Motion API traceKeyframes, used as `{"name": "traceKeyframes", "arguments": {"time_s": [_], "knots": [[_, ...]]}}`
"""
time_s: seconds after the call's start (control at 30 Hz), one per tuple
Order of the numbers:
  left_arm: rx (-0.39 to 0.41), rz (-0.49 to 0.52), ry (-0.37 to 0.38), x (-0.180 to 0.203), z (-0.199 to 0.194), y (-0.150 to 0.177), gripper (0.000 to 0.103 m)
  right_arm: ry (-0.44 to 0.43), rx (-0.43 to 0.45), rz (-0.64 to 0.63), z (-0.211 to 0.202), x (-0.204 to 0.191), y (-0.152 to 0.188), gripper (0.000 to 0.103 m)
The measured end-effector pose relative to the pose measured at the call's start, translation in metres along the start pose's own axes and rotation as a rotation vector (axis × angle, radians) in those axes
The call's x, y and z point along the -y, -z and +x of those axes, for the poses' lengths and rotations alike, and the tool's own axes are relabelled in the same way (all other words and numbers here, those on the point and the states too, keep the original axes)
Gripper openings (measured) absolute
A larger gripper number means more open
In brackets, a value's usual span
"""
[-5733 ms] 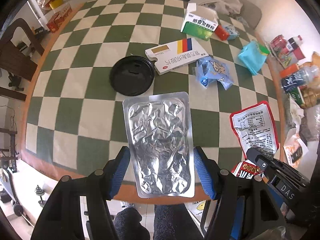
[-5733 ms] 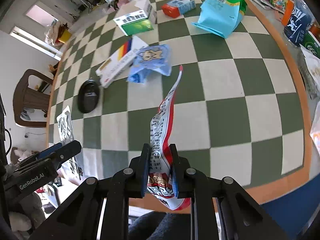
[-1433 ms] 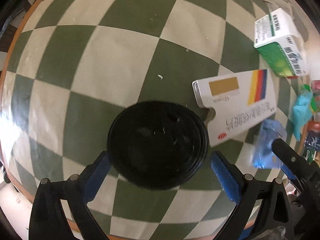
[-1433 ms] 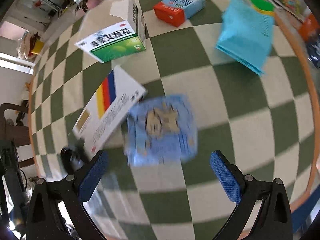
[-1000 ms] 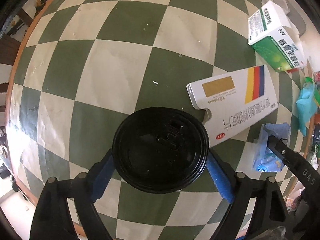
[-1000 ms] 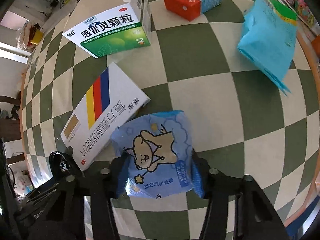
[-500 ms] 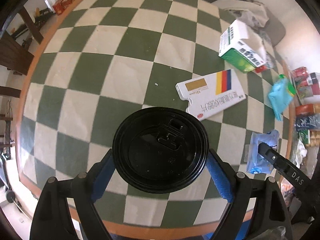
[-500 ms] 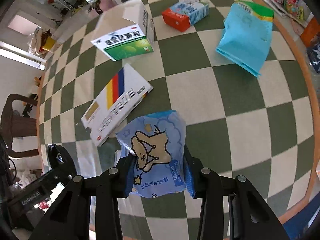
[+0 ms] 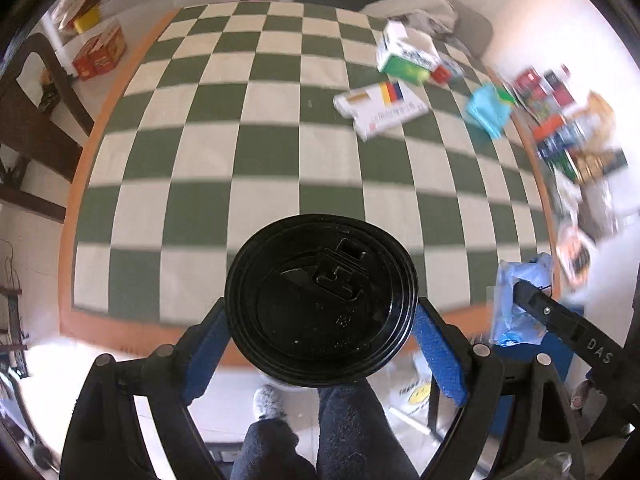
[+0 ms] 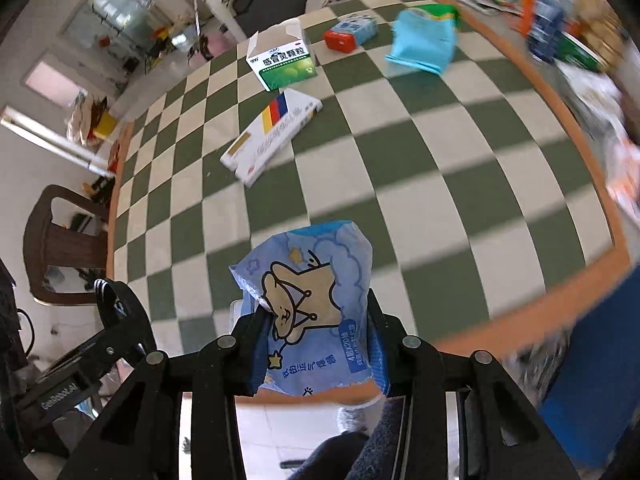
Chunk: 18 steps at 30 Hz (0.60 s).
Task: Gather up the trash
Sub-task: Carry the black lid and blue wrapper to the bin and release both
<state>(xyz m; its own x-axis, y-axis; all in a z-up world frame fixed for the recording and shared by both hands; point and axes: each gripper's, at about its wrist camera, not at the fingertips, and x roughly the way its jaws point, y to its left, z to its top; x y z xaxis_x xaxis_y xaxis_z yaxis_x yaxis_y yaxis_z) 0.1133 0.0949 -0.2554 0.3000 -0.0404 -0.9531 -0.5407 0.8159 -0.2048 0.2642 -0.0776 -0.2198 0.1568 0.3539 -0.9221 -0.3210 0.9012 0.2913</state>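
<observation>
A glossy black plastic cup lid (image 9: 321, 299) with moulded ridges sits between rough blue foam-like pads (image 9: 439, 354) on matt black plastic fingers. A crinkled, shiny blue plastic wrapper (image 10: 310, 312) printed with a cartoon bear is pinched likewise. The table (image 10: 420, 168) wears a matt, smooth green and cream checked cover. A smooth white cardboard box (image 10: 272, 136) lies on it; a dark wooden chair (image 10: 52, 240) stands beside

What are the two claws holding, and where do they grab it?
Left claw pinches the black cup lid by its opposite rims. Right claw squeezes the blue tissue packet by its sides.
</observation>
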Motion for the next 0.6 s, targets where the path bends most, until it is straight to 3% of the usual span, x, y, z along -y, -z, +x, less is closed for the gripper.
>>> {"name": "traceKeyframes", "arguments": {"time_s": [0.13, 0.3, 0.47, 0.6], "knots": [[-0.052, 0.029, 0.016, -0.005, -0.004, 0.05, 0.088, 0.001, 0.0, 0.069, -0.018, 0.012, 0.067, 0.042], [-0.128, 0.057, 0.033, -0.007, 0.011, 0.097, 0.088, 0.018, -0.06, 0.116, -0.018, 0.031, 0.141, 0.042], [-0.205, 0.031, 0.036, -0.013, 0.049, 0.125, 0.088, 0.041, -0.146, 0.142, 0.016, 0.051, 0.191, 0.042], [-0.278, 0.011, 0.028, -0.021, 0.112, 0.142, 0.088, 0.057, -0.206, 0.159, 0.062, 0.073, 0.214, 0.042]]}}
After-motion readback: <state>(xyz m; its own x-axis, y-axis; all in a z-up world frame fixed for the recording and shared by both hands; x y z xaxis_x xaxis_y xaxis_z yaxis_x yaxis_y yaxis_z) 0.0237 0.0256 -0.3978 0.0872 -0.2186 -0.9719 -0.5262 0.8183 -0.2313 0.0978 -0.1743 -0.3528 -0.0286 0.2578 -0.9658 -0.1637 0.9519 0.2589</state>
